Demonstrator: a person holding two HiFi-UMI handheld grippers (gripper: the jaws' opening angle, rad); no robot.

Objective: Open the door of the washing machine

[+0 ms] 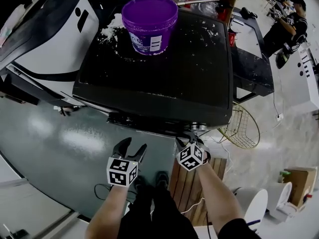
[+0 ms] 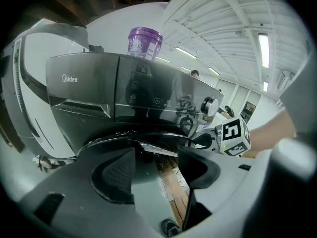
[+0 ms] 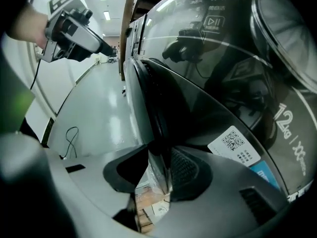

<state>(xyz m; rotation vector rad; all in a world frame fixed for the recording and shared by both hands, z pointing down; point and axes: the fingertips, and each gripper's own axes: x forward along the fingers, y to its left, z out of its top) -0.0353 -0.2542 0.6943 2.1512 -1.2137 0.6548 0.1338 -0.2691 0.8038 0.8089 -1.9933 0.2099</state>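
A black front-loading washing machine [image 1: 164, 68] stands before me, with a purple bucket [image 1: 149, 21] on its top. My right gripper [image 1: 192, 136] is at the front right of the machine, under the control panel. In the right gripper view the dark rim of the round door [image 3: 153, 113] runs between its pads, and my right gripper [image 3: 158, 165] is shut on it. My left gripper [image 1: 133, 147] hangs open to the left of it, in front of the door [image 2: 143, 140], holding nothing. The left gripper view shows its jaws wide apart [image 2: 156, 165].
A white appliance [image 1: 50, 39] stands to the left of the machine. A wire basket [image 1: 244, 126] and a wooden pallet [image 1: 192, 183] lie at the right, and a cable [image 1: 102, 188] on the grey floor. A person [image 1: 289, 24] works at the far right.
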